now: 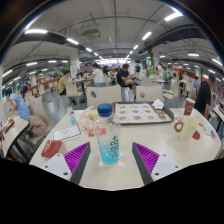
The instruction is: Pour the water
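Left to right on the white bench (120, 160): a red packet (52, 149) by the near left edge, a clear water bottle (107, 132) with a blue cap near the middle, a tray (140, 113) behind it, a cup (189, 106) towards the far right edge. The tool (108, 157) stands wide open, holding nothing, the bottle upright between its pads (76, 155) with gaps either side. Best to centre low on the bottle and close squarely before lifting.

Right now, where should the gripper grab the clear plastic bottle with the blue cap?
Probably the middle of the clear plastic bottle with the blue cap, below the cap. It stands upright on the white round table, just ahead of the open gripper and centred between its fingers, so come straight forward and close on its round sides.
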Motion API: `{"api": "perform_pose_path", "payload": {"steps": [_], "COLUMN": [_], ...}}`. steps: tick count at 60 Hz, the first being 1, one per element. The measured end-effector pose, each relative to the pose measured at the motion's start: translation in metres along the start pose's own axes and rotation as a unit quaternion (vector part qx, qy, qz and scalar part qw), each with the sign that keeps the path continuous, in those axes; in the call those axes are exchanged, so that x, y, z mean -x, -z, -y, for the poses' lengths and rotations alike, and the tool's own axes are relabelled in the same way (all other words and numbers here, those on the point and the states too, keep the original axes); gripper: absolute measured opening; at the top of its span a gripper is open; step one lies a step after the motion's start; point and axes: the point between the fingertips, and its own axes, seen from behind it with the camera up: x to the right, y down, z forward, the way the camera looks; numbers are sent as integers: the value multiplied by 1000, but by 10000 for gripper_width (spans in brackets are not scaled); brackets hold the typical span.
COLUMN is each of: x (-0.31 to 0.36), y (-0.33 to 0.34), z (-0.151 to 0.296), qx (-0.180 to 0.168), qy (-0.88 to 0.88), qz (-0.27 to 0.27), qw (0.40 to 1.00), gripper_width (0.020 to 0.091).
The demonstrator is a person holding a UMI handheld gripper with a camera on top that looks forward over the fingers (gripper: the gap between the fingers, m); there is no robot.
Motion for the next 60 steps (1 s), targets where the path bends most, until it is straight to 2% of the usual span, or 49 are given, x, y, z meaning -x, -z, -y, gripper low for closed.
{"api": "perform_pose_path", "payload": {"steps": [5, 10, 18, 25, 33, 39, 45, 51, 60], "x": [0, 1, 5, 7, 2, 0, -9, -17, -51], "y": [-34, -60, -84, -89, -91, -91, -83, -70, -55], "z": [5, 3, 0, 3, 5, 6, 23, 63, 133], "qx": [-10, -15, -24, -37, -33, -22, -31, -54, -77], "qy": [-6, -10, -9, -3, -8, -11, -25, -72, -235], "qz": [-15, -21, -16, -18, -26, -24, -13, 21, 90], "qw": [1000, 1000, 1000, 999, 999, 999, 999, 996, 965], "gripper_width": [854, 805, 601, 521, 406, 403, 405, 403, 403]}}
